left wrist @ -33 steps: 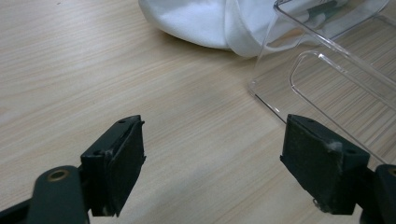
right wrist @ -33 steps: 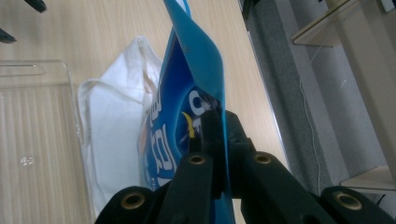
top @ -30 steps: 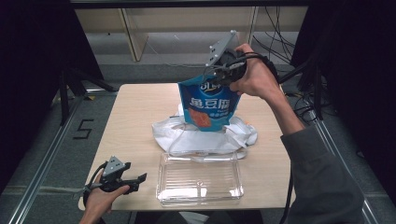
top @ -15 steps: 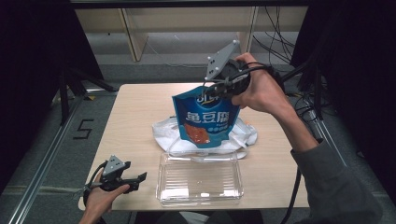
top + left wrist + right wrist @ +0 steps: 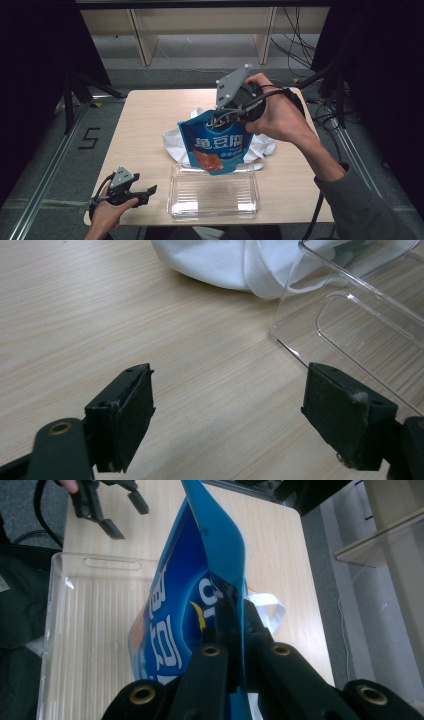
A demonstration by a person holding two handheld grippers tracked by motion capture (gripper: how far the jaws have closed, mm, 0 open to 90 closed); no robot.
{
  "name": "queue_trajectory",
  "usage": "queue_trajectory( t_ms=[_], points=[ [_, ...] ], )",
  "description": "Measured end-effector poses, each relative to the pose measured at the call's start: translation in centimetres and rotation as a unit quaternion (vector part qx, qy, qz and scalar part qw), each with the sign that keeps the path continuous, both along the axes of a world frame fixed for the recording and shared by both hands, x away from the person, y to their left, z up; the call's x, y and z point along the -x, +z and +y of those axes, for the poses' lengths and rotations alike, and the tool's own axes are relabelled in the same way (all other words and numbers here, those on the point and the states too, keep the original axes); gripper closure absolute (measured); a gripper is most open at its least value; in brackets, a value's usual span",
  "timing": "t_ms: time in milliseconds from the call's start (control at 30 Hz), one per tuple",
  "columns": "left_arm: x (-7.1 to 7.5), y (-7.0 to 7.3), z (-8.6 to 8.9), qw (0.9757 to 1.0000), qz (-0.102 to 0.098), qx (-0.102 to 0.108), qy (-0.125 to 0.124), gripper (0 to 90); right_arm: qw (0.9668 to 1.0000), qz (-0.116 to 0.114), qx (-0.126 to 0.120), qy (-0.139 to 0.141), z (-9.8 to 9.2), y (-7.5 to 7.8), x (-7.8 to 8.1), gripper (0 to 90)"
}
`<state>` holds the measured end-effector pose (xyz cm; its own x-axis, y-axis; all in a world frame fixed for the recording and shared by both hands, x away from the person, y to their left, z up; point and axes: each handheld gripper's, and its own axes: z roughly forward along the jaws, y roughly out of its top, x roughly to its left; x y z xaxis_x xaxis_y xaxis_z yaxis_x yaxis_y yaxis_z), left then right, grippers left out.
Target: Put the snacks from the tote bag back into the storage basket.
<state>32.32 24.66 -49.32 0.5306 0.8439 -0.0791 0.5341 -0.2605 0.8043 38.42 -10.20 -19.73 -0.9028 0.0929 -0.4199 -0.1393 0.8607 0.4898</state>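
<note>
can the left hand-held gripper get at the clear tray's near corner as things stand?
Probably yes. The left hand-held gripper is open, and bare table lies between it and the tray corner. The snack pouch hangs from the right hand-held gripper farther back, above the tray.

Readable print on the pouch and one floor mark

The glossy blue stand-up snack pouch [image 5: 216, 145], at the centre of the high view, carries three large white Chinese characters, 鱼豆腐, across its front, above an orange picture panel; a smaller white logo near its top edge is too crumpled to read. In the right gripper view the same white characters run sideways down the pouch at centre frame, beside a partly seen white "O". A black "5" [image 5: 88, 138] is marked on the grey floor at middle left of the high view.
</note>
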Motion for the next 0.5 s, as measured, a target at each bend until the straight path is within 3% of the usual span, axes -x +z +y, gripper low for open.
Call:
queue_trajectory(
  t_ms=[33,133,167,233,267,333,367,500],
  points=[
    [0.0,0.0,0.0,1.0000,-0.001,0.000,-0.004,19.5,0.9999,0.012,0.000,-0.004,0.0,-0.2,0.3,90.0],
    [0.0,-0.1,0.0,0.9999,-0.002,-0.006,-0.010,19.5,0.9999,0.010,-0.001,0.005,0.2,-0.7,0.6,90.0],
    [0.1,-0.1,-0.1,1.0000,0.001,0.001,-0.005,19.5,0.9999,0.010,0.004,0.007,0.2,-0.8,0.8,90.0],
    [0.0,0.0,0.0,1.0000,-0.005,-0.004,-0.008,19.5,0.9998,0.020,-0.001,0.006,0.4,-1.3,1.1,90.0],
    [0.0,0.1,0.0,1.0000,-0.003,-0.004,-0.008,19.5,0.9997,0.005,0.002,0.022,0.4,-1.5,1.0,90.0],
    [0.0,0.0,0.1,1.0000,-0.003,0.005,-0.002,19.5,0.9996,0.006,0.000,0.026,0.4,-1.8,1.2,90.0],
    [0.0,0.1,0.2,1.0000,-0.002,0.007,0.002,19.5,0.9997,0.021,-0.005,0.013,0.4,-2.1,1.5,90.0],
    [0.0,0.1,0.3,0.9999,-0.003,0.009,0.007,19.5,0.9997,0.023,-0.002,0.007,0.2,-2.8,1.4,90.0]
  ],
)
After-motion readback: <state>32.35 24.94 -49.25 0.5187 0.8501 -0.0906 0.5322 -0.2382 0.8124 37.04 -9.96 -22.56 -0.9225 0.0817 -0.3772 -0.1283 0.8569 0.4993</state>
